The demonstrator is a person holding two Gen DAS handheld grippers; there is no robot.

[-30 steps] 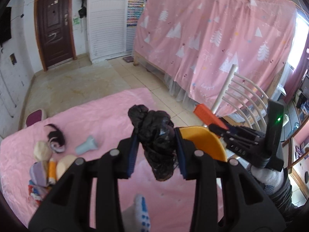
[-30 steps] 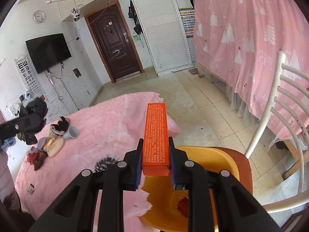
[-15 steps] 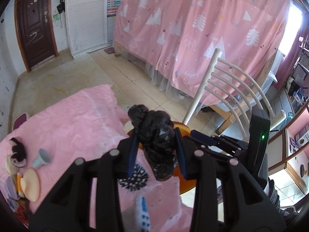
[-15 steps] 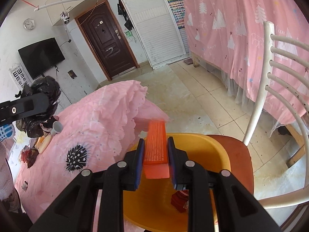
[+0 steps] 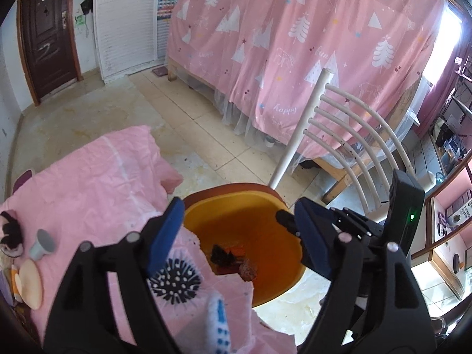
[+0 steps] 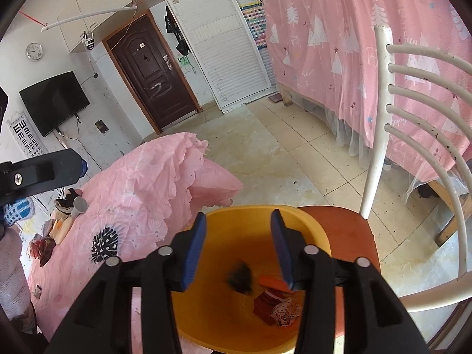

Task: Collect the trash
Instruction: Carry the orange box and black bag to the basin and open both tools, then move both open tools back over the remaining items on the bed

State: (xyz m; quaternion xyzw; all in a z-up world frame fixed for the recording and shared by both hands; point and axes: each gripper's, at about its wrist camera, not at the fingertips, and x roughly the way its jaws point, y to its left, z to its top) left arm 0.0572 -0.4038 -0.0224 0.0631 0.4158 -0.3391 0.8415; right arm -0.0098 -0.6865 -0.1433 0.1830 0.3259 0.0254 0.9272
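Orange plastic basin (image 5: 267,206) on a chair seat, trash inside, both grippers spread above it.
Left wrist view: the left gripper (image 5: 239,239), jaws just opened and empty, hangs over the smooth round basin; a crumpled black bag (image 5: 221,255) lies inside. A wrinkled pink cloth (image 5: 88,183) borders the basin's left rim.
Right wrist view: the right gripper (image 6: 239,247), jaws just parted, is empty; an orange box (image 6: 273,281) lies in the basin beside the blurred bag.
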